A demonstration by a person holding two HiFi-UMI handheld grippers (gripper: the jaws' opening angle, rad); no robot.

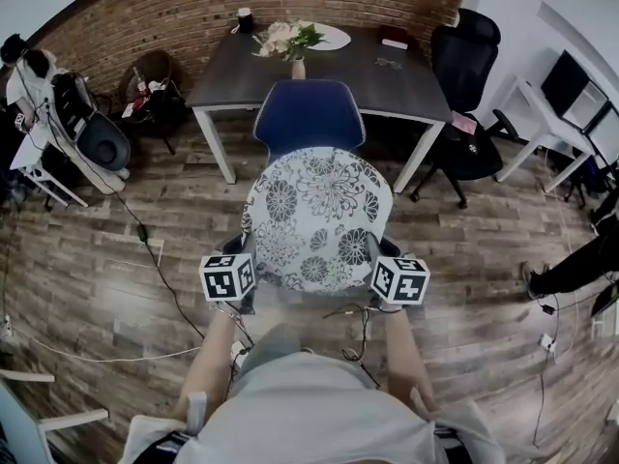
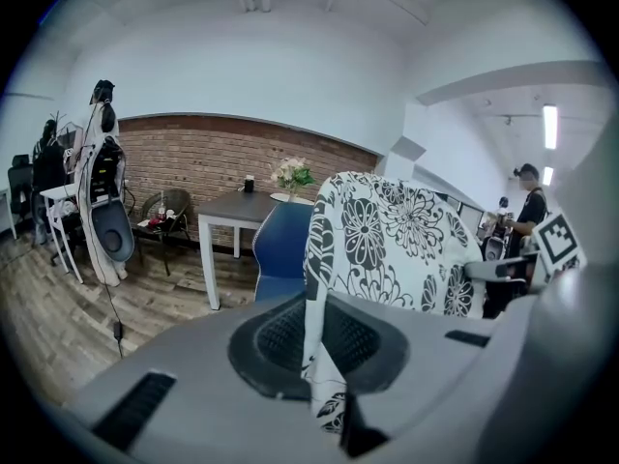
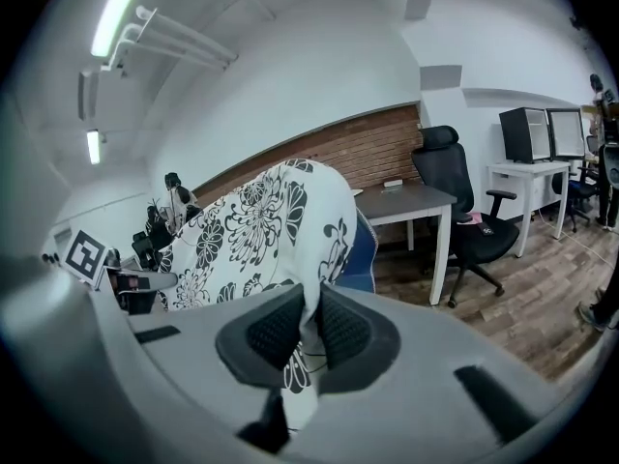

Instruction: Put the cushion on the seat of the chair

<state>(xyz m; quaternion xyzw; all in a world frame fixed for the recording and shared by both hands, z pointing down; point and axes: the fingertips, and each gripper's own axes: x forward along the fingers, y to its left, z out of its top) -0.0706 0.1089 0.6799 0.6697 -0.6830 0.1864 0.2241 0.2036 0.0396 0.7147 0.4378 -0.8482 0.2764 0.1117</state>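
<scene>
A white cushion (image 1: 314,216) with black flower print hangs in the air between my two grippers, just in front of the blue chair (image 1: 309,114). My left gripper (image 1: 244,276) is shut on the cushion's (image 2: 387,240) left near edge, the fabric pinched between its black pads. My right gripper (image 1: 379,264) is shut on the cushion's (image 3: 256,225) right near edge in the same way. The blue chair (image 2: 282,249) stands behind the cushion with its back toward the dark table (image 1: 387,75); most of its seat is hidden by the cushion.
A dark table holds a vase of flowers (image 1: 293,39). A black office chair (image 1: 466,104) stands at the right, a white desk (image 1: 546,114) beyond it. A wicker chair (image 1: 153,80) and a stand with bags (image 1: 73,124) are at the left. Cables (image 1: 145,249) run over the wooden floor. A person (image 2: 527,201) stands at the right.
</scene>
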